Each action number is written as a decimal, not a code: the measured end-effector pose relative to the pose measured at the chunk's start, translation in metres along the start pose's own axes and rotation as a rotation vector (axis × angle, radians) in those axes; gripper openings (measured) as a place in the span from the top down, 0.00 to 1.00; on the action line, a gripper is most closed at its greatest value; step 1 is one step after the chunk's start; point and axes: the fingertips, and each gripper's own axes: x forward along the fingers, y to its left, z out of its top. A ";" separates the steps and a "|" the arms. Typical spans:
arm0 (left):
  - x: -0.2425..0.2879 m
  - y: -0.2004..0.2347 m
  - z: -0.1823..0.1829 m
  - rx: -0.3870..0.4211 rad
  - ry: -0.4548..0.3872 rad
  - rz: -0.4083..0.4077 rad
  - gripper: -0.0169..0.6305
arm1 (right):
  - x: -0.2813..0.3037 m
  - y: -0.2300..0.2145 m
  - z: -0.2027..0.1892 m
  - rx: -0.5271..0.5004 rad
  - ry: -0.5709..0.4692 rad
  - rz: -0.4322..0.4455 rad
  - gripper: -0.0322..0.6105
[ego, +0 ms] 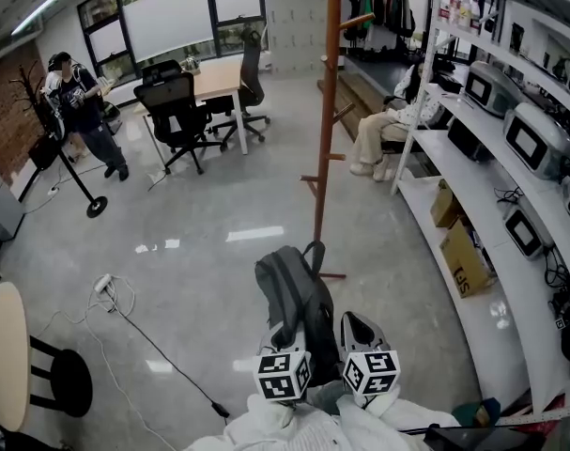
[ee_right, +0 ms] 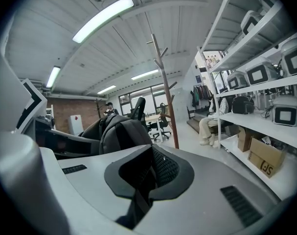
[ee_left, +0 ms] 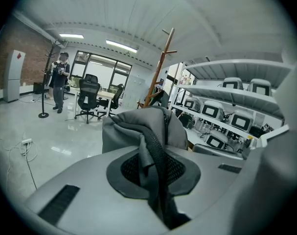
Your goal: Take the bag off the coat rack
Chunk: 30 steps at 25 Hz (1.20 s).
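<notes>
A grey backpack [ego: 292,287] hangs free of the wooden coat rack [ego: 326,130], just in front of its base, held up between my two grippers. My left gripper [ego: 286,333] is shut on a black webbing strap [ee_left: 153,156] of the bag, whose grey body [ee_left: 133,129] bulges just beyond the jaws. My right gripper [ego: 357,325] sits beside it on the bag's right. In the right gripper view a dark strap [ee_right: 138,196] is pinched in the closed jaw slit, with the bag [ee_right: 120,133] to the left. The rack [ee_right: 166,94] stands behind, with no bag on it.
White shelving [ego: 510,205] with appliances and cardboard boxes [ego: 463,256] runs along the right. A person [ego: 383,125] sits by it. Another person [ego: 80,101] stands far left near a black rack. Office chairs [ego: 177,111], a desk, a round table [ego: 5,355] and a floor cable [ego: 125,322] lie left.
</notes>
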 end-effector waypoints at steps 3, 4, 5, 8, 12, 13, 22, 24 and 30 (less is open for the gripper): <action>-0.003 -0.005 -0.001 -0.002 -0.002 -0.001 0.93 | -0.008 0.005 0.001 -0.008 0.001 0.010 0.93; -0.004 -0.007 -0.003 -0.005 0.000 0.002 0.93 | -0.009 0.005 0.001 -0.011 0.001 0.016 0.93; -0.005 -0.008 -0.006 -0.010 0.002 0.004 0.93 | -0.011 0.005 0.001 -0.014 0.002 0.021 0.93; -0.008 -0.009 -0.012 -0.033 0.004 0.018 0.93 | -0.012 0.007 0.005 -0.032 -0.002 0.045 0.93; -0.010 -0.009 -0.012 -0.059 -0.004 0.044 0.93 | -0.009 0.009 0.009 -0.042 -0.006 0.080 0.93; -0.012 -0.011 -0.012 -0.059 -0.009 0.046 0.93 | -0.011 0.010 0.010 -0.049 -0.007 0.089 0.93; -0.009 -0.016 -0.008 -0.018 -0.009 0.065 0.93 | -0.014 0.007 0.007 -0.034 -0.002 0.108 0.93; -0.007 -0.019 -0.007 -0.012 -0.006 0.066 0.93 | -0.014 0.005 0.011 -0.033 -0.010 0.109 0.93; -0.003 -0.017 -0.006 -0.009 0.000 0.066 0.93 | -0.011 0.006 0.012 -0.040 -0.014 0.127 0.93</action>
